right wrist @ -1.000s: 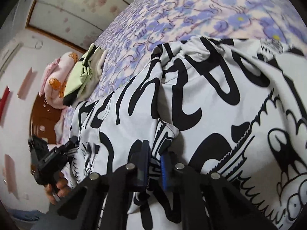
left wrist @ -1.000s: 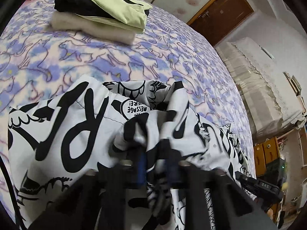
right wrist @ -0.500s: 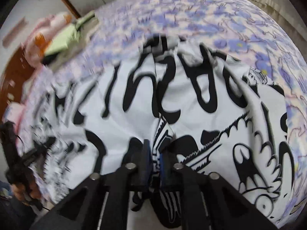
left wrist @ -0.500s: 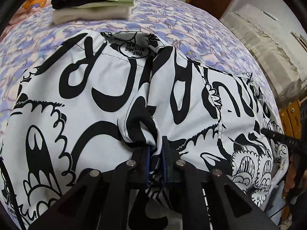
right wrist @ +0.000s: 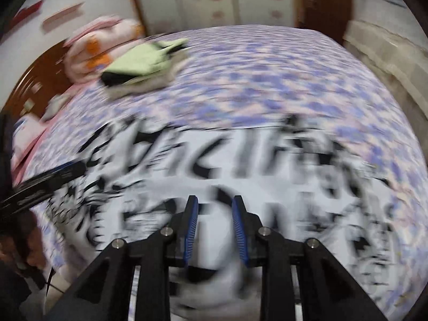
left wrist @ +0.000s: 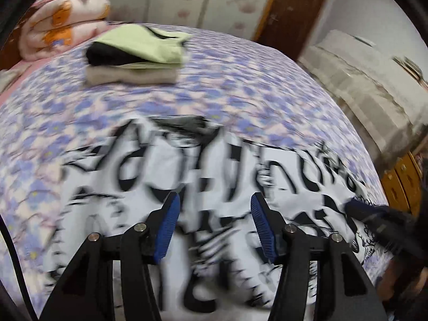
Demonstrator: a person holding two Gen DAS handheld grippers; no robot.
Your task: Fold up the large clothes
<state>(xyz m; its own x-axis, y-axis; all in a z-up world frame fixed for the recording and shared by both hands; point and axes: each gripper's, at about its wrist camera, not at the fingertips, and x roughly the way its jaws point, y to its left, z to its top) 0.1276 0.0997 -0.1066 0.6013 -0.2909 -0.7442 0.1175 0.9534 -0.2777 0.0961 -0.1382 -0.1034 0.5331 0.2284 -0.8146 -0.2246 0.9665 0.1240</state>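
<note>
now the black-and-white printed garment [left wrist: 203,187] lies spread on the near part of the purple flowered bed [left wrist: 240,85], well apart from the folded stack [left wrist: 136,56] at the far left. the left gripper [left wrist: 215,223] has just been opening and stands wide, nothing between its pads; the right gripper [right wrist: 215,226] has also been opening, its gap narrower, and it too looks free of cloth. the fabric should be light, limp and prone to sagging, so pinching hems or corners seems wisest. only the right view shows the garment's far edge [right wrist: 240,127] lying straight; the left view shows the door [left wrist: 291,13] and the right gripper's tip [left wrist: 374,214].
</note>
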